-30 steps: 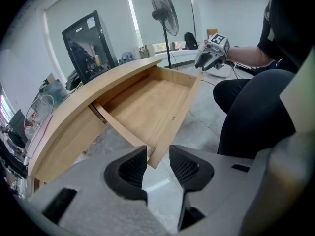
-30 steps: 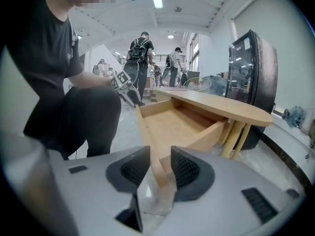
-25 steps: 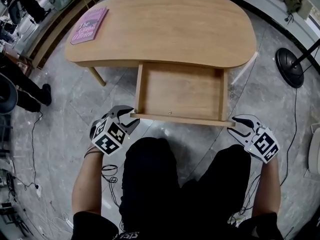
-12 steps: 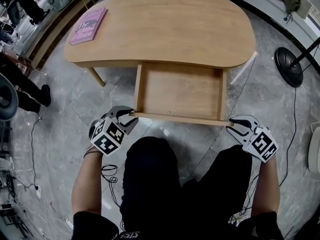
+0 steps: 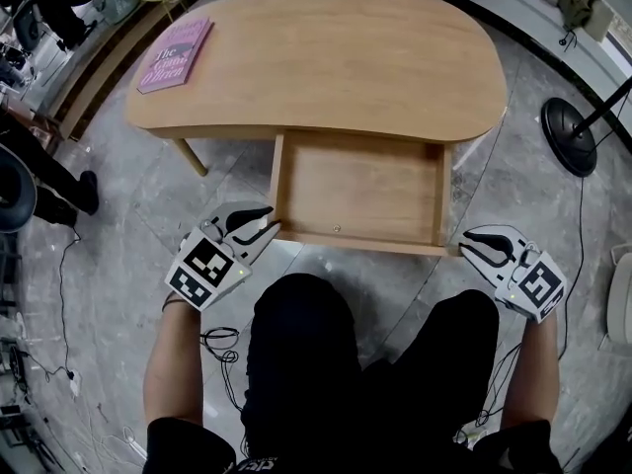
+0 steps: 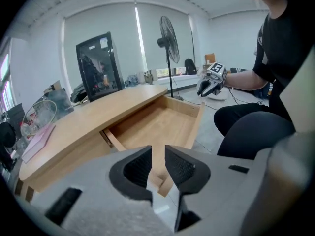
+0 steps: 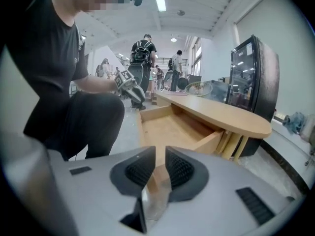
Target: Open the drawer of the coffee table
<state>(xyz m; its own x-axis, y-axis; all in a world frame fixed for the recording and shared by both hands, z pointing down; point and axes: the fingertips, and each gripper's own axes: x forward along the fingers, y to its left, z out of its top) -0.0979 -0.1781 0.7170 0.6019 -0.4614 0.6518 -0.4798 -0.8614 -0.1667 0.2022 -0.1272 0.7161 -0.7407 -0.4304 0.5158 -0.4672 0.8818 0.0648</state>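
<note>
The light wooden coffee table has its drawer pulled out toward me, and the drawer is empty. My left gripper hovers at the drawer's front left corner. Its jaws are closing to a narrow gap with nothing pressed between them. In the left gripper view that corner shows beyond the gap. My right gripper hangs just off the front right corner, its jaws also closing on nothing. The right gripper view looks along the open drawer.
A pink book lies on the table's far left. A fan's round black base stands on the floor at right, with cables nearby. My knees are close below the drawer front. A black cabinet stands behind the table.
Both grippers have lifted off the drawer's front corners, and their jaws have narrowed. The drawer stays pulled out.
</note>
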